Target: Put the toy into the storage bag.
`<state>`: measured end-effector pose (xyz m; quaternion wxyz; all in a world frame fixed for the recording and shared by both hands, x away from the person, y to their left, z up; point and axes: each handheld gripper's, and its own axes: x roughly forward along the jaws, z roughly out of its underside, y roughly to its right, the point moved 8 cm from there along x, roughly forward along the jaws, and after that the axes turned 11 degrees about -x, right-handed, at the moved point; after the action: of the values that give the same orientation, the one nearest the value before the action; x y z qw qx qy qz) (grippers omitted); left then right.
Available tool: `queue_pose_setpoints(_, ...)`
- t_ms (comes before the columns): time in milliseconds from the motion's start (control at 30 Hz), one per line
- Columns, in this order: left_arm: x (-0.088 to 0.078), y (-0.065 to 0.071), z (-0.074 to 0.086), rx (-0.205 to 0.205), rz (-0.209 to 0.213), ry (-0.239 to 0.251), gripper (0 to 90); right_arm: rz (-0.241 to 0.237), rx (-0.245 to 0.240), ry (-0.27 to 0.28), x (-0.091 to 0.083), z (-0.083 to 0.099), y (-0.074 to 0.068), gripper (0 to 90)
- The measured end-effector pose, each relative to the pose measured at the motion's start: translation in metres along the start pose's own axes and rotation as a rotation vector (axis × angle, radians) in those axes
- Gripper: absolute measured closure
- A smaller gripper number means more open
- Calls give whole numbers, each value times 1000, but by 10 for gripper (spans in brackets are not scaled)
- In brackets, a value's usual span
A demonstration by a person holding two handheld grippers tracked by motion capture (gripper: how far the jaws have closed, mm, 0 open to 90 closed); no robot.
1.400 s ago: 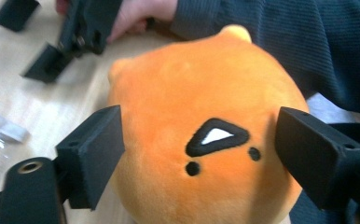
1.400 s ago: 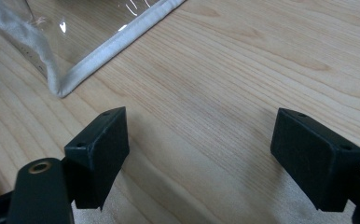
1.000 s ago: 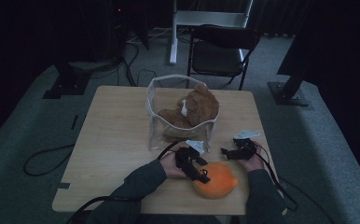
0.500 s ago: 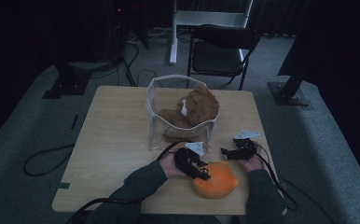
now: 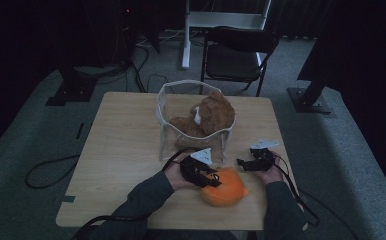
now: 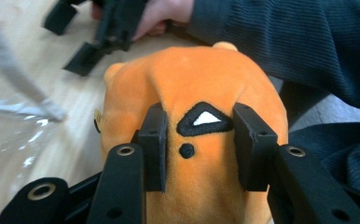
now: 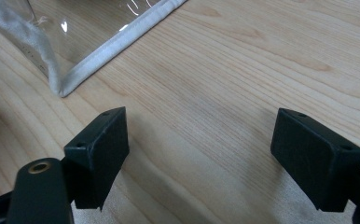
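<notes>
Orange plush toy [image 5: 223, 187] sits low centre of the high view, on the table's [image 5: 121, 150] near edge. Left gripper [image 5: 212, 181] has just been closing, jaws now pinching the toy's top (fabric bulges between the pads [image 6: 154, 144]). Right gripper [image 5: 242, 162] just right of it, jaws spread over bare wood, nothing between them. Clear bin [image 5: 167, 107] with brown teddy [image 5: 208, 117] above, mid-frame.
</notes>
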<state>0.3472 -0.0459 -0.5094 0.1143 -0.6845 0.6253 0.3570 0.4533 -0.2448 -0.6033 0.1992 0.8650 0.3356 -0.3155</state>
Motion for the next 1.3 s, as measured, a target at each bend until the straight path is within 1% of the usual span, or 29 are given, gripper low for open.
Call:
queue_pose_setpoints(133, -11, -6, -1, -18, -25, 44, 633, 0, 0, 0, 0, 0, 0, 183)
queue_pose_setpoints(167, -11, -6, -1, -18, -25, 44, 638, 0, 0, 0, 0, 0, 0, 183)
queue_pose_setpoints(200, -16, -8, -1, -20, -34, 55, 640, 0, 0, 0, 0, 0, 0, 183)
queue_pose_setpoints(267, -16, -8, -1, -20, -34, 55, 643, 0, -1, 0, 0, 0, 0, 183)
queue_pose_setpoints(300, -21, -10, -2, -19, -45, 65, 643, 0, -1, 0, 0, 0, 0, 183)
queue_pose_setpoints(400, -26, -12, -2, -20, -61, 81, 657, 0, -1, 0, 0, 0, 0, 183)
queue_pose_setpoints(500, -33, -14, -2, -23, -72, 93, 663, 0, -1, 0, 0, 0, 0, 183)
queue_pose_setpoints(733, -48, -14, -4, -18, -89, 123, 664, 0, -1, 0, 0, 0, 0, 183)
queue_pose_setpoints(833, -52, -14, -5, -17, -92, 136, 664, 0, -1, 0, 0, 0, 0, 183)
queue_pose_setpoints(900, -58, -13, -7, -9, -94, 146, 664, 0, -1, 0, 0, 0, 0, 183)
queue_pose_setpoints(1100, -68, -11, -12, -3, -90, 172, 664, 0, -1, 0, 0, 0, 0, 183)
queue_pose_setpoints(1300, -76, -10, -16, 3, -83, 185, 664, 0, -1, 0, 0, 0, 0, 183)
